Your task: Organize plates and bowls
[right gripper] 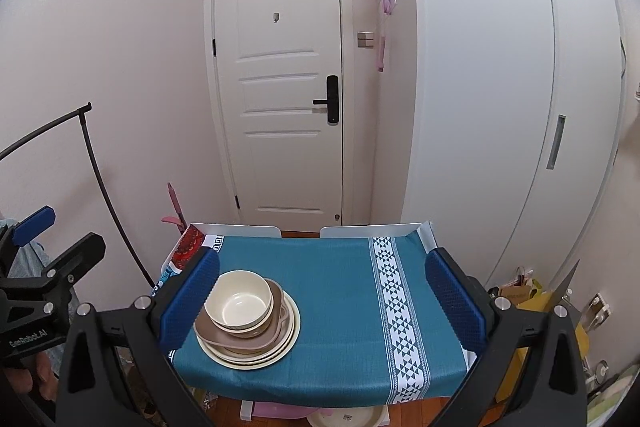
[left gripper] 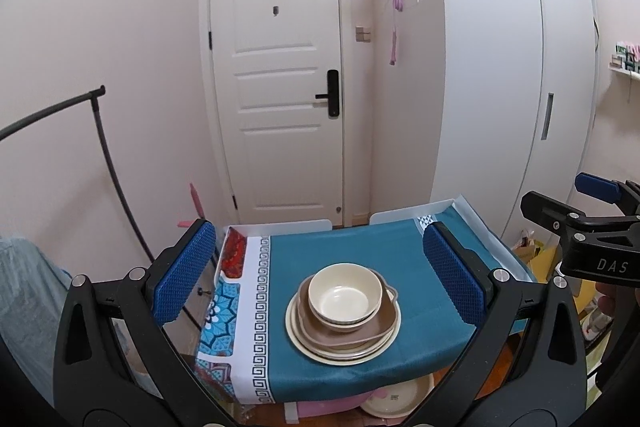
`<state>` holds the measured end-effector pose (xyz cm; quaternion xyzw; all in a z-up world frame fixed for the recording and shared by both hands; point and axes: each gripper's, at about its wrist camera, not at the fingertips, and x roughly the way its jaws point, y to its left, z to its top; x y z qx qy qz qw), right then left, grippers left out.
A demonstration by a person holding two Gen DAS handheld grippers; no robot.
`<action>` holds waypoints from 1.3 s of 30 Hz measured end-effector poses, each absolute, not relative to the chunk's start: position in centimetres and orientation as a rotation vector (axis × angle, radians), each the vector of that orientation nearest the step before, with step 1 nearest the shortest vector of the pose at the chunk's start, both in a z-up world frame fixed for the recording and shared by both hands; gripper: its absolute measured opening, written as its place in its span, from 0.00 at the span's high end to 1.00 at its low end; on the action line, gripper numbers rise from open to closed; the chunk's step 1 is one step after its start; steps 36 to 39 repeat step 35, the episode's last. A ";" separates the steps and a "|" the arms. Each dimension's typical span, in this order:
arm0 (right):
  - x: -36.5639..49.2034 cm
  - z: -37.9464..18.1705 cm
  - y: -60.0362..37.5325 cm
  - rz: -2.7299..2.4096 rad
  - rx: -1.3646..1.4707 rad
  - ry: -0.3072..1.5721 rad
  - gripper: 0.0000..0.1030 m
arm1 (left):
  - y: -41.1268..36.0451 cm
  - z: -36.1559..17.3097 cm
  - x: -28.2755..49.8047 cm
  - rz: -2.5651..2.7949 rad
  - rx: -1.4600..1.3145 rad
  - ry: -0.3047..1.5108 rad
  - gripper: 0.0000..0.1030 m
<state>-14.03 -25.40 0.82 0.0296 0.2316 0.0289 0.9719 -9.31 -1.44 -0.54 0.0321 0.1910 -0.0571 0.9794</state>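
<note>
One stack of dishes stands on the teal tablecloth point(left gripper: 348, 247) point(right gripper: 332, 291): a cream bowl point(left gripper: 344, 297) point(right gripper: 240, 303) on top, a brown dish with handles point(left gripper: 352, 331) point(right gripper: 256, 337) under it, and cream plates point(left gripper: 340, 351) point(right gripper: 256, 355) at the bottom. My left gripper point(left gripper: 320, 275) is open, held back above the table's near edge, with the stack seen between its blue pads. Also open is my right gripper point(right gripper: 322, 301), whose left pad point(right gripper: 192, 299) overlaps the stack's left side in the image. Neither holds anything.
The small table stands before a white door point(left gripper: 276, 75) and beside a white wardrobe point(left gripper: 500, 67). A black curved rack point(left gripper: 108, 163) is at the left. Under the table lie a cream plate point(left gripper: 396, 403) point(right gripper: 348, 417) and a pink item point(left gripper: 328, 407). Bags and clutter point(right gripper: 524, 291) sit on the floor at the right.
</note>
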 end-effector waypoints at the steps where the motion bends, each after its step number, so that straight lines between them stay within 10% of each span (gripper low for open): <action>1: -14.1 0.8 -25.4 0.057 0.060 0.469 0.01 | -1.4 -0.5 -9.3 -0.115 0.065 0.383 0.00; 39: -11.5 -0.2 -24.4 0.053 0.067 0.491 0.01 | 0.2 -1.0 -6.6 -0.078 0.068 0.355 0.00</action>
